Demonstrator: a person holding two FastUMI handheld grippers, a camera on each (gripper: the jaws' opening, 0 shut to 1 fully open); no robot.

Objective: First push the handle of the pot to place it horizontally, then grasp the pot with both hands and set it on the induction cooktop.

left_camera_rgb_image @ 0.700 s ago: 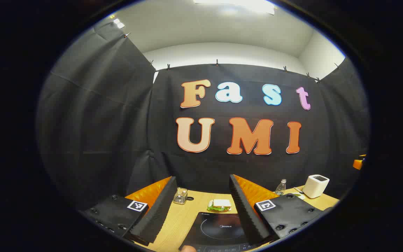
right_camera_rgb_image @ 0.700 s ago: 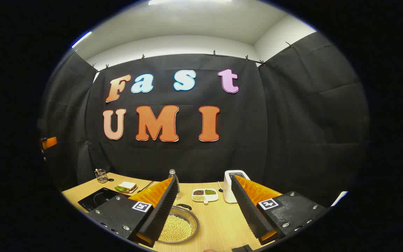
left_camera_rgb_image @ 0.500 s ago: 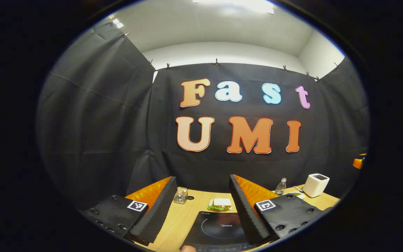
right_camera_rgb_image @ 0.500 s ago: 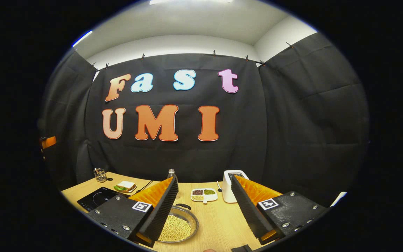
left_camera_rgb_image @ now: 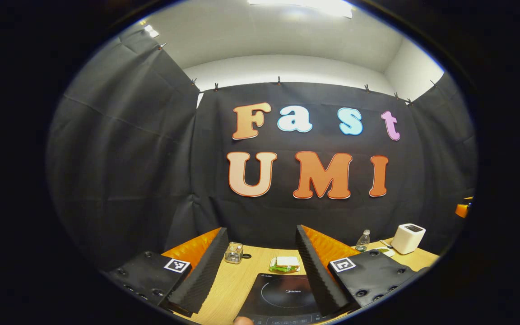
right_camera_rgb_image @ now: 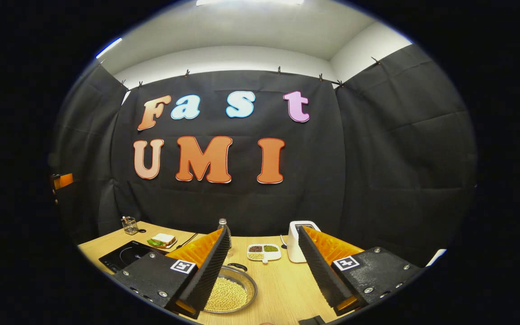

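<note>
Right gripper view: your right gripper (right_camera_rgb_image: 262, 266) hangs jaws spread, empty, over the tabletop (right_camera_rgb_image: 282, 289) | pot (right_camera_rgb_image: 228, 293) of beans at 7 o'clock, handle (right_camera_rgb_image: 237, 266) at its far rim, awaiting your push | left gripper (left_camera_rgb_image: 257, 266) likewise agape above the induction cooktop (left_camera_rgb_image: 282, 295), staged to receive.

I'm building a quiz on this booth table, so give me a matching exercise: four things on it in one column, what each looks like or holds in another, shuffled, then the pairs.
Things:
1. pot
2. induction cooktop
3. divided dish
4. sandwich

Descriptions:
A. flat black panel with a ring mark
B. white bread with green leaves
C. round metal, full of pale beans
D. white, with separate heaps of grains

Pairs: 1-C, 2-A, 3-D, 4-B
</note>
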